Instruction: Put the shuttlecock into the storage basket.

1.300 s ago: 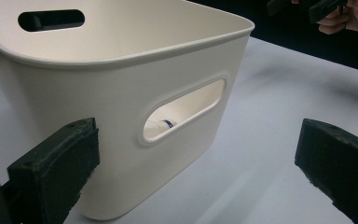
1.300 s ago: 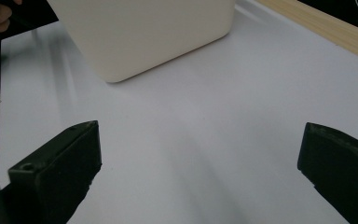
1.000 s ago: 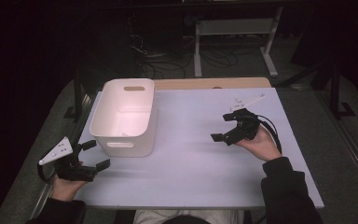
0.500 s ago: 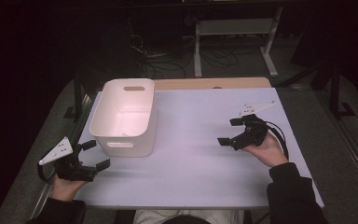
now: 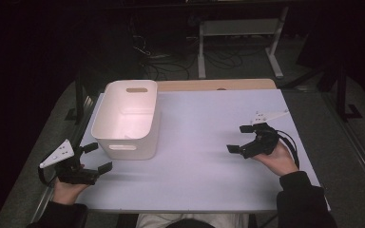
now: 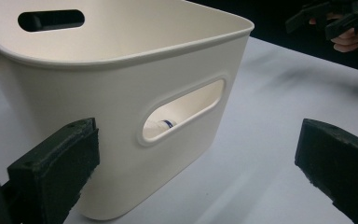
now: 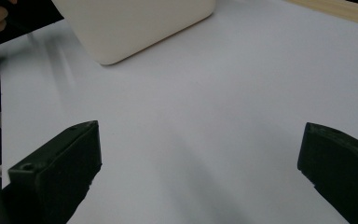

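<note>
Your table (image 5: 204, 118) had a pale lavender-white top with a strip of bare wood (image 5: 214, 85) along the far edge. One white plastic bin (image 5: 126, 118) with handle slots sat directly on it, near the far left corner and close to the left edge. Something small and white lay inside the bin.

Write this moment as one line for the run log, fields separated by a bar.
left gripper: open, empty, near white bin | right gripper: open, empty, over table | bin: upright, not held
</note>
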